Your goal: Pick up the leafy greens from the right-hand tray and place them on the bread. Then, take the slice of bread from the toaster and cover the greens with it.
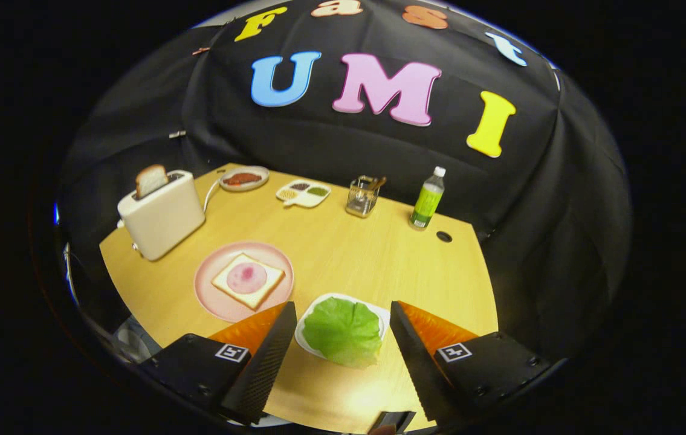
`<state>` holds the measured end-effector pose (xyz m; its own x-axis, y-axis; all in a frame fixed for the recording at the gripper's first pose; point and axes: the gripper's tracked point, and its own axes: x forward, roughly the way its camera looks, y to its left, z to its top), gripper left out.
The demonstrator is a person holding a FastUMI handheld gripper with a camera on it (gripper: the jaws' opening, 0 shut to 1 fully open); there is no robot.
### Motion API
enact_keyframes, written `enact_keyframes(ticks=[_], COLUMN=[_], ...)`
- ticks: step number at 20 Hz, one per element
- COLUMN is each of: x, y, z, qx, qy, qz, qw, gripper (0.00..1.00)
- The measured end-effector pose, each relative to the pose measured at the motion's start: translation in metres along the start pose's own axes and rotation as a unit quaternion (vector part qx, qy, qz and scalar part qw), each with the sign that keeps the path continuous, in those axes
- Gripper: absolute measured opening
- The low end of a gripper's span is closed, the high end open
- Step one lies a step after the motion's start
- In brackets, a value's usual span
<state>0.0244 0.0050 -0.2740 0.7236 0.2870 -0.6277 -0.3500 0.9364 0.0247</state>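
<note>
Green lettuce (343,331) between spread tongs (343,314), toaster (161,217), bottle (427,199) beyond

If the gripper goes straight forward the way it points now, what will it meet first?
Most likely the leafy greens on their white tray, which lie between the open fingers of the gripper, just ahead. Depth is unclear, so it might pass above them; beyond is bare wooden table.
</note>
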Motion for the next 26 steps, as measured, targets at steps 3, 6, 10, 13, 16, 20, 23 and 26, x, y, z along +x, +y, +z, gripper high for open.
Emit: enact_keyframes(ticks=[3, 6, 10, 13, 16, 20, 23, 26], x=[0.039, 0.071, 0.104, 0.115, 0.121, 0.122, 0.119, 0.107], y=[-0.003, -0.005, -0.001, 0.002, 0.002, -0.003, -0.005, -0.004], z=[-0.029, -0.054, -0.078, -0.094, -0.106, -0.104, -0.101, -0.079], qx=[-0.019, -0.019, -0.012, 0.0, 0.008, 0.015, 0.026, 0.032], qy=[0.052, 0.103, 0.152, 0.185, 0.205, 0.205, 0.206, 0.177], qz=[0.029, 0.047, 0.071, 0.08, 0.085, 0.081, 0.073, 0.067], qw=[0.998, 0.993, 0.986, 0.979, 0.975, 0.975, 0.975, 0.981], gripper=[0.95, 0.92, 0.85, 0.8, 0.77, 0.47, 0.14, 0.14])
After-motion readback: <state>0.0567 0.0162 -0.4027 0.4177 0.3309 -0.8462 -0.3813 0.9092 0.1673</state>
